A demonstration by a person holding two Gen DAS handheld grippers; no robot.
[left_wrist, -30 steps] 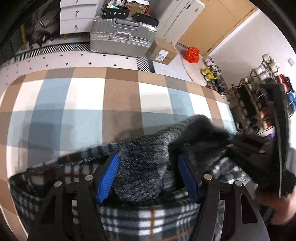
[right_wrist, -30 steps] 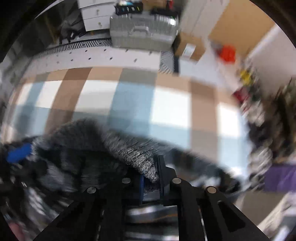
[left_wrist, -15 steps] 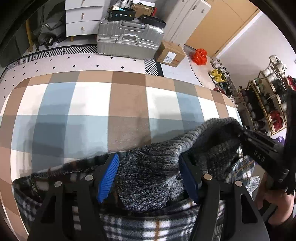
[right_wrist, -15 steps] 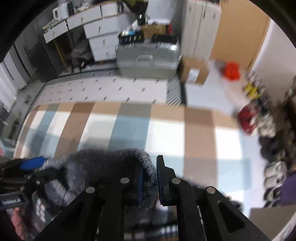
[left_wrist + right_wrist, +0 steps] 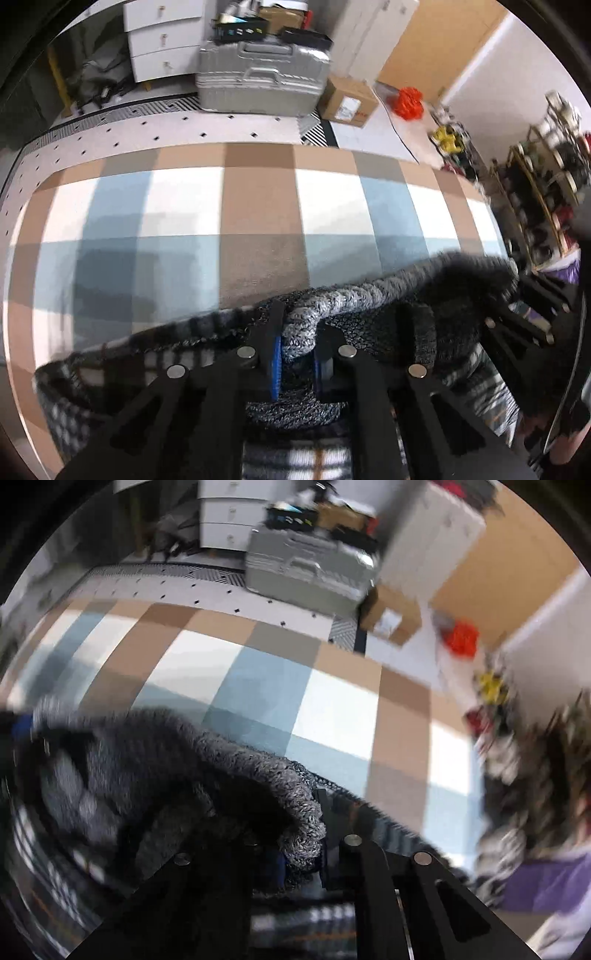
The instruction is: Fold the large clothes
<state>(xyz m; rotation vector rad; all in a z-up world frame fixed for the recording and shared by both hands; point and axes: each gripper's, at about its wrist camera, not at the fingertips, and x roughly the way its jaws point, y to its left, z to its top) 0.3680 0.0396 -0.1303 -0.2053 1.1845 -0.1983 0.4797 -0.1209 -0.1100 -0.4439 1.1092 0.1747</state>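
The left gripper (image 5: 297, 360) is closing its jaws on a thick grey roll of the knit sweater (image 5: 369, 295); the blue pads already press the fabric from both sides. The right gripper (image 5: 303, 853) has narrow jaws, clamped on another fold of the sweater edge, w/ the knit bulging above the pads. The sweater lies bunched on a plaid blanket (image 5: 129, 365), at the near edge of the checked rug (image 5: 258, 206). Beyond the rug's far side stands a silver suitcase (image 5: 258, 85), a cardboard box (image 5: 347, 103) just beside it. The right view is blurred.
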